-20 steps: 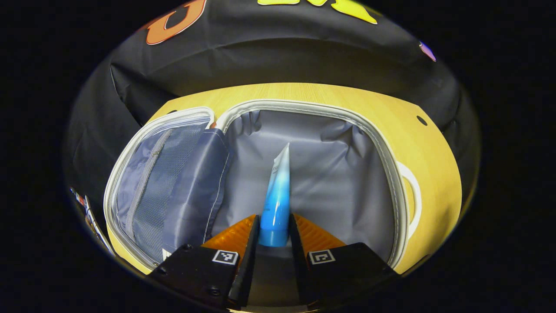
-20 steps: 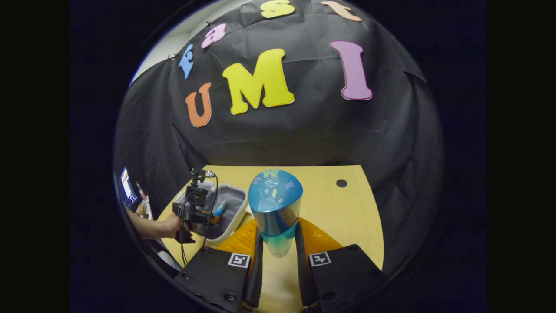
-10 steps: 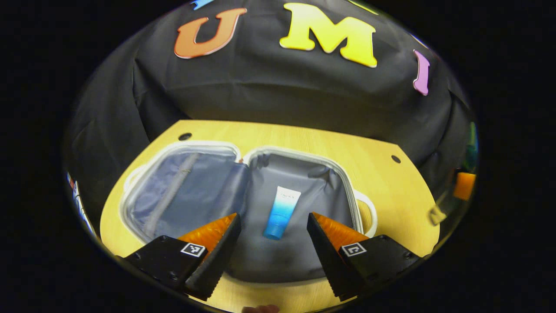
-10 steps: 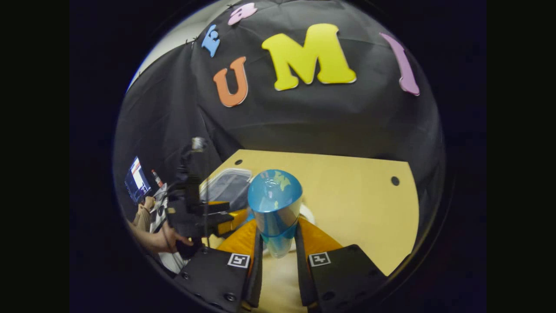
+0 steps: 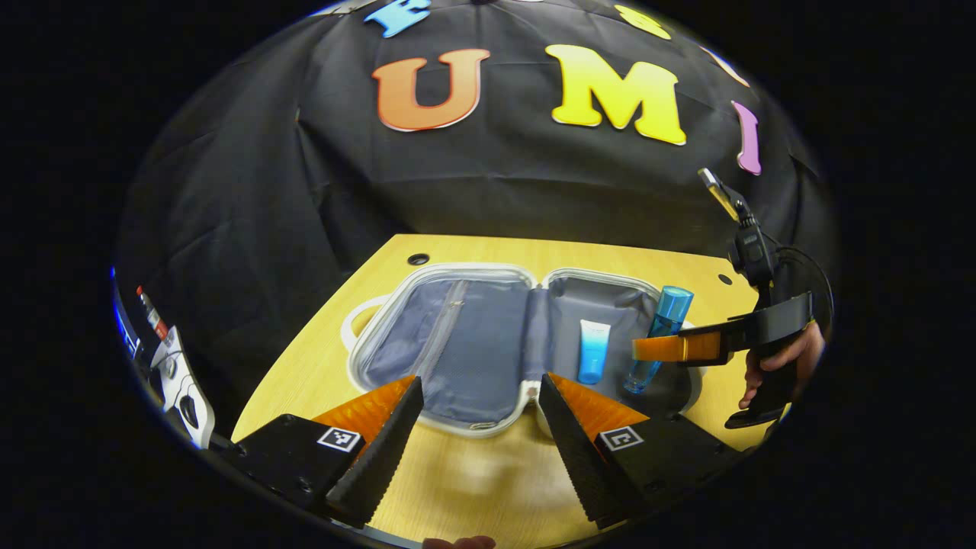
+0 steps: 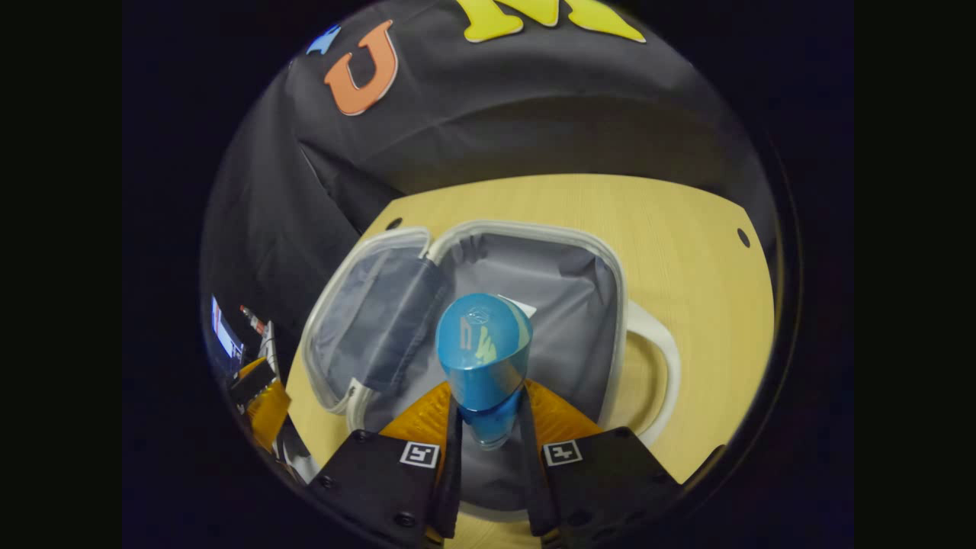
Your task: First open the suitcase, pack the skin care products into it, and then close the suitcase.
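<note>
The suitcase [image 5: 457, 274] lies open on the wooden table, its lining grey. A blue and white tube [image 5: 593, 351] rests in its right half. My left gripper [image 5: 476, 427] stands open and holds nothing, in front of the case's near rim. My right gripper [image 5: 648, 349] is shut on a blue bottle [image 5: 662, 324], tilted over the right half beside the tube. In the right gripper view the blue bottle [image 6: 484, 354] sits upright between the fingers [image 6: 488, 427], above the suitcase's [image 6: 619, 305] grey lining. It hides most of the tube [image 6: 523, 306].
The suitcase's left half carries a zipped mesh pocket [image 5: 442, 335]. White handles [image 6: 665, 366] stick out at both ends. A hand [image 5: 774, 366] holds the right gripper at the table's right. A screen and small items [image 5: 164, 358] sit beyond the table's left edge. Bare tabletop [image 5: 465, 488] lies near me.
My left gripper let go of the tube in the suitcase, opened and drew back toward the near edge. My right gripper carried the blue bottle leftward until it hung over the suitcase.
</note>
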### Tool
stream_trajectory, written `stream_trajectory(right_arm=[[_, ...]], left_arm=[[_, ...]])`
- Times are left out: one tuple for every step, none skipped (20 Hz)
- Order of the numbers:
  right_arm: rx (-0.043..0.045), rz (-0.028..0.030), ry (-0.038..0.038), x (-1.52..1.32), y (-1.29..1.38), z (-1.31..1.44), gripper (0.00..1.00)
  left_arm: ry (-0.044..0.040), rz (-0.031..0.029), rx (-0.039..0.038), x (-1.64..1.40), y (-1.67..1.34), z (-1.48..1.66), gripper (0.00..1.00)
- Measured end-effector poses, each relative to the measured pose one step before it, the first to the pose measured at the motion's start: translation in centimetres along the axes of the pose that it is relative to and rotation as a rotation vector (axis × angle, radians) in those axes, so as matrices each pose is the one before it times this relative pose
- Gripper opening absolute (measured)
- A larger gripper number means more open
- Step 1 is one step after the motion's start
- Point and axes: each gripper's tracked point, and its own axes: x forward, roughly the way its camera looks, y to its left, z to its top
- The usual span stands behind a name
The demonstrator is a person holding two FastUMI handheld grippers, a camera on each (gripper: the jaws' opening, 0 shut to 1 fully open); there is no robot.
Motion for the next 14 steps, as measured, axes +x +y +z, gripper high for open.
stream_trajectory(right_arm=[[0.02442, -0.00751, 0.02593, 0.449, -0.150, -0.502, 0.33], [0.02628, -0.00413, -0.02647, 0.598, 0.119, 0.859, 0.33], [-0.00882, -0.01591, -0.00267, 0.271, -0.397, 0.209, 0.33], [-0.01869, -0.01074, -0.00407, 0.333, -0.103, 0.420, 0.33], [0.00639, -0.00595, -0.00218, 0.058, 0.034, 0.304, 0.33], [0.02326, -0.00735, 0.00214, 0.174, -0.058, 0.264, 0.33], [0.03076, -0.00988, 0.00632, 0.435, -0.159, 0.216, 0.33], [0.03386, -0.01219, 0.00711, 0.470, -0.149, 0.323, 0.33], [0.03419, -0.01308, 0.00801, 0.351, -0.226, 0.127, 0.34], [0.02643, -0.01603, 0.01137, 0.418, -0.124, 0.155, 0.34], [0.01796, -0.01659, 0.00888, 0.283, -0.212, 0.112, 0.34], [0.01193, -0.01539, 0.00763, 0.231, -0.112, 0.081, 0.34], [0.00909, -0.01711, 0.00786, 0.256, -0.166, 0.021, 0.34], [0.00949, -0.01925, 0.01485, 0.208, -0.269, -0.126, 0.34]], left_arm=[[0.00571, 0.00801, -0.02429, 0.045, 0.565, -0.425, 0.97], [0.00679, 0.00346, -0.02107, 0.112, 0.572, -0.571, 0.98], [0.00411, 0.00259, -0.01839, 0.030, 0.503, -0.316, 0.97], [-0.00137, 0.00300, -0.00419, 0.090, 0.350, 0.083, 0.98], [-0.00326, 0.00480, -0.00100, 0.209, 0.323, 0.136, 0.98], [-0.00053, 0.00300, -0.00214, 0.068, 0.289, 0.192, 0.97], [-0.00337, 0.00177, -0.00451, -0.023, 0.251, 0.266, 0.97], [-0.00526, -0.00319, -0.00595, -0.039, -0.080, 0.227, 0.97], [-0.00600, -0.00180, -0.00655, 0.006, -0.112, 0.160, 0.97], [-0.00180, -0.00155, -0.00581, 0.045, 0.096, 0.157, 0.97], [-0.00236, -0.00176, -0.00392, -0.157, -0.042, 0.064, 0.98], [-0.00008, -0.00164, -0.00347, 0.066, 0.050, 0.070, 0.97], [0.00228, -0.00523, -0.00408, -0.109, -0.116, -0.054, 0.98], [0.00117, -0.00301, -0.00291, 0.058, -0.128, -0.025, 0.98]])
